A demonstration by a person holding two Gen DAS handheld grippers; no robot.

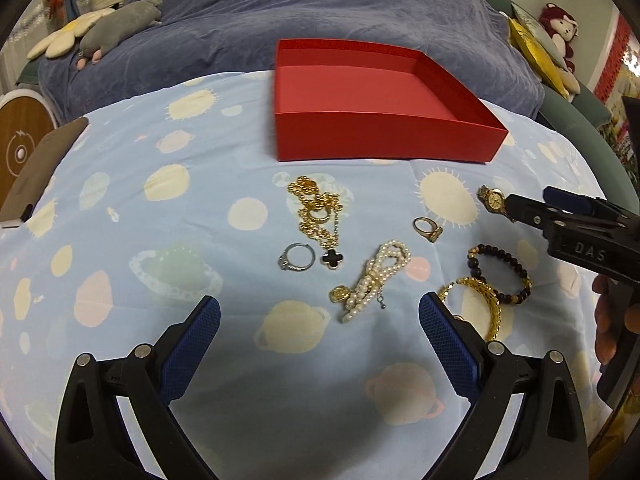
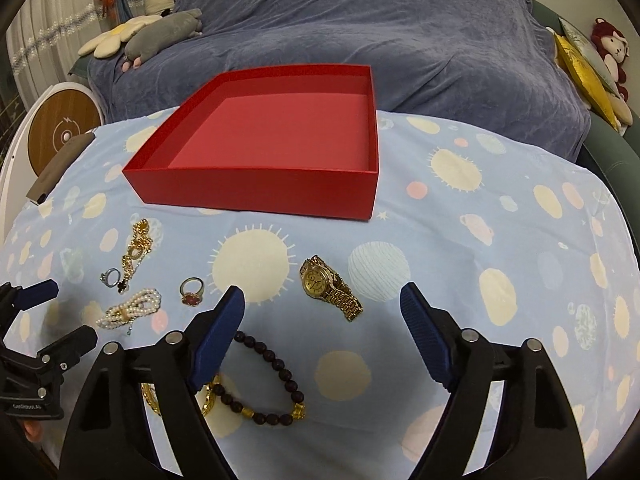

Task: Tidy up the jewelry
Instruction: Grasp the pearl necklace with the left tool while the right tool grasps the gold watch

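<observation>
**Right wrist view: open jaws line up on the gold watch, red box waiting empty**

Right wrist view has the big shallow red cardboard box (image 2: 256, 148) sitting empty at the far side of the pale blue planet-print cloth (image 2: 500, 240), every piece of jewellery lying loose in front of it. The right gripper (image 2: 322, 300) is spread wide with nothing between its blue pads, and the gold metal wristwatch (image 2: 330, 286) lies just ahead, inside the gap. That looks like the pick. Best play, I'd say: come down with the pads either side of the watch case, not the loose bracelet links, close firmly, lift clear of the cloth, then carry it over the near wall of the box.

The left gripper (image 1: 320, 312) is open too, empty, hovering short of the white pearl strand with its gold charm (image 1: 372, 276).

Only the right view shows the dark beaded bracelet (image 2: 268, 376) whole, and the gold ring's red stone (image 2: 192, 292). Only the left view gives the tangled gold chain with black clover pendant (image 1: 318, 216) and the silver ring (image 1: 297, 257) clearly.
</observation>
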